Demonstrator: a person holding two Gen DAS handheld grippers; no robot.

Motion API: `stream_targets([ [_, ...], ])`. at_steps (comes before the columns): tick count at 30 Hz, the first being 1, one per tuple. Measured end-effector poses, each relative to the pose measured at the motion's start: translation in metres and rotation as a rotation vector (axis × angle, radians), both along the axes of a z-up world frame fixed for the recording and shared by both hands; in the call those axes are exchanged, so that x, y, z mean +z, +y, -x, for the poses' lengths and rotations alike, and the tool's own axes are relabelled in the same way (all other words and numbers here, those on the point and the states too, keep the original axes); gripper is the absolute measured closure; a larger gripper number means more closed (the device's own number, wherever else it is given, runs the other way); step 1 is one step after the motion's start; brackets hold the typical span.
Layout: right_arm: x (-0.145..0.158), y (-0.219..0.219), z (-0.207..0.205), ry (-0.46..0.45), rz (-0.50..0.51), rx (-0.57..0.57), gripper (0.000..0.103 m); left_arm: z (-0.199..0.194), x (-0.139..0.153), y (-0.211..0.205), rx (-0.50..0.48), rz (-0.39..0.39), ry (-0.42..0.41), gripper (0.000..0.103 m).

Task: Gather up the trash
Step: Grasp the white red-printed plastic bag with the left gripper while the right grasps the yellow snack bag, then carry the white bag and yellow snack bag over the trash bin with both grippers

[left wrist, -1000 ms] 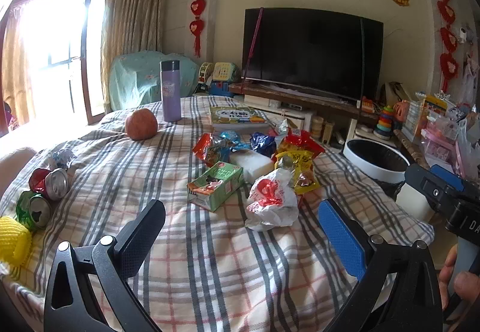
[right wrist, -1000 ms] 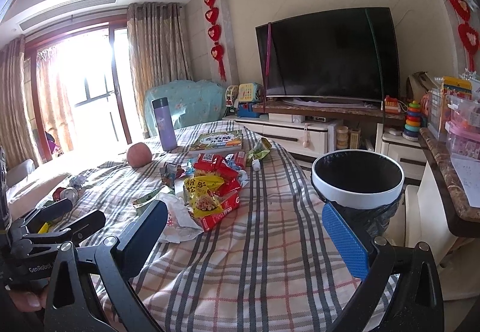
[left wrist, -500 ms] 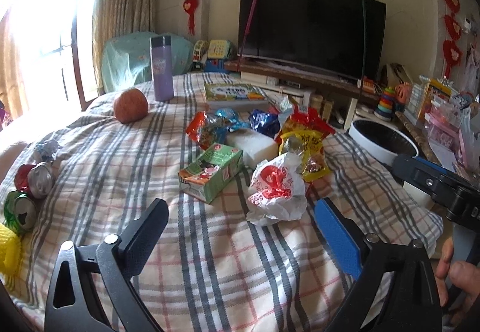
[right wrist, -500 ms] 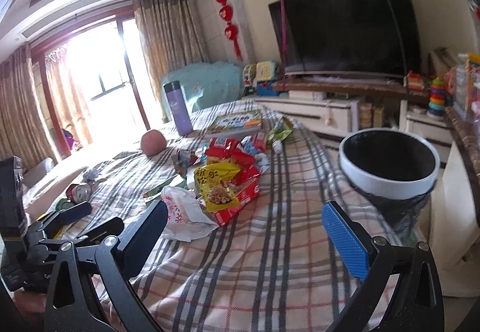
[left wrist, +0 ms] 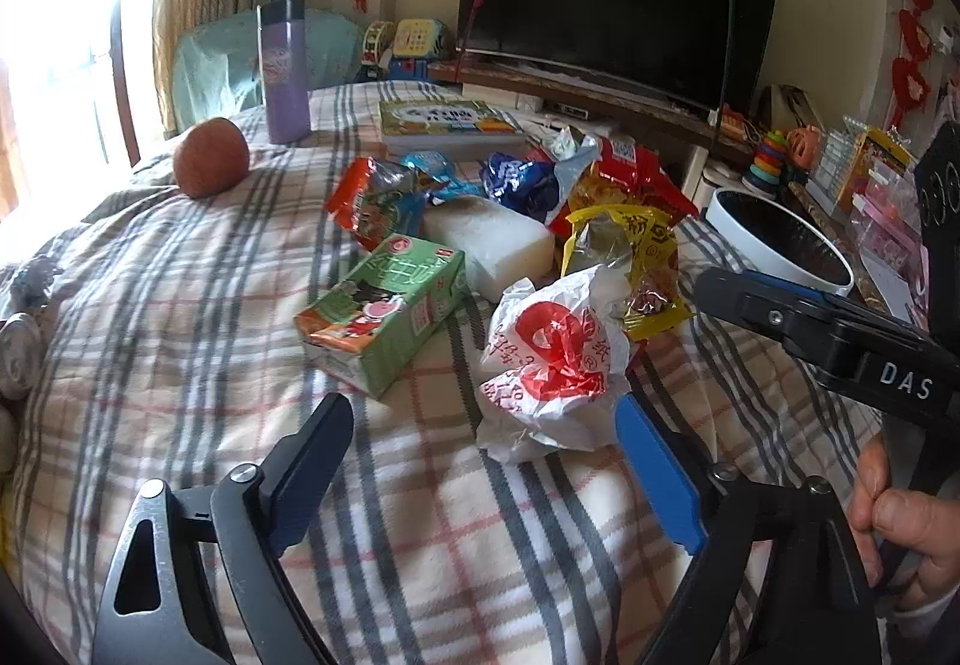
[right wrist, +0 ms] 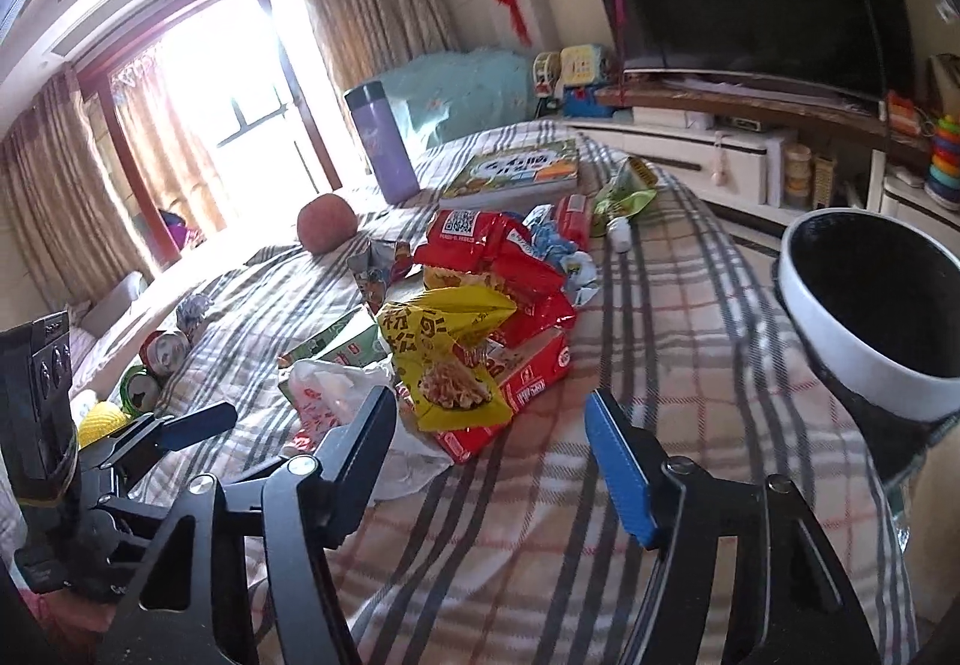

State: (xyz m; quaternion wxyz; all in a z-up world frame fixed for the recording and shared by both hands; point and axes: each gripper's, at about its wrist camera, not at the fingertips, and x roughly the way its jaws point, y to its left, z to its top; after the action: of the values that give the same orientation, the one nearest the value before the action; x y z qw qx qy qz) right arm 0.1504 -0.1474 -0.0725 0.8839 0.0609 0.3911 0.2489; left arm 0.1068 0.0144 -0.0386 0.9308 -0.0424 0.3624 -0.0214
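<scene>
While both sets of jaws are closing, nothing is gripped by either. The left gripper (left wrist: 483,464) is held low over the plaid-covered worktop (left wrist: 180,341), pads still parted, with the crumpled white-and-red plastic bag (left wrist: 555,365) lying just ahead, nearer the blue pad than the black one. No pad contact with the bag can be seen. A green drink carton (left wrist: 387,314) is lying on its side just left of the bag, beyond the black finger.

The right gripper (right wrist: 492,449) is also unclenched, nothing between its pads. The yellow snack bag (right wrist: 447,359) and the red snack wrapper (right wrist: 516,305) under it are seen just ahead, toward the black finger. The same white bag is partly hidden behind that finger.

More wrappers are piled further back: a blue wrapper (left wrist: 519,179) and an orange-and-silver packet (left wrist: 375,197), with a white foam block (left wrist: 489,242) between pile and carton. An apple-like fruit (left wrist: 211,158), a purple flask (left wrist: 283,74) and a book (left wrist: 447,122) are set at the far end. Crushed cans (right wrist: 153,365) are seen at the left edge.

A white-rimmed bin (right wrist: 870,317) with a black liner is placed beside the worktop on the right. A large dark TV (left wrist: 612,5), curtains (right wrist: 354,23) by a bright window and red wall ornaments are seen behind. A hand (left wrist: 900,521) is visible at the right edge of the left view.
</scene>
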Motion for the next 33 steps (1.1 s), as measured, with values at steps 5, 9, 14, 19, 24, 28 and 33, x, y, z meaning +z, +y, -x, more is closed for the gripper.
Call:
stream_targets([
  [5, -0.01, 0.005, -0.012, 0.031, 0.0, 0.033, 0.047, -0.016, -0.008, 0.0, -0.021, 0.005, 0.034, 0.03],
  [9, -0.02, 0.009, -0.021, 0.07, -0.012, 0.055, 0.055, -0.021, -0.013, 0.003, -0.038, 0.032, 0.05, 0.039],
  [14, -0.026, 0.014, -0.025, 0.089, -0.021, 0.077, 0.086, -0.021, -0.013, 0.0, -0.081, 0.046, 0.046, 0.07],
  [19, -0.02, 0.01, -0.016, 0.064, -0.033, 0.075, 0.093, -0.018, -0.01, -0.005, -0.096, 0.029, 0.019, 0.076],
  [24, -0.017, -0.003, -0.007, 0.065, -0.049, 0.042, 0.095, -0.011, -0.003, -0.008, -0.112, 0.05, -0.007, 0.077],
  [28, -0.014, -0.022, 0.002, 0.061, -0.065, 0.001, 0.095, -0.006, 0.002, -0.016, -0.143, 0.053, -0.024, 0.077],
  [33, -0.012, -0.05, 0.008, 0.057, -0.078, -0.063, 0.096, -0.008, 0.007, -0.034, -0.196, 0.043, -0.033, 0.077],
])
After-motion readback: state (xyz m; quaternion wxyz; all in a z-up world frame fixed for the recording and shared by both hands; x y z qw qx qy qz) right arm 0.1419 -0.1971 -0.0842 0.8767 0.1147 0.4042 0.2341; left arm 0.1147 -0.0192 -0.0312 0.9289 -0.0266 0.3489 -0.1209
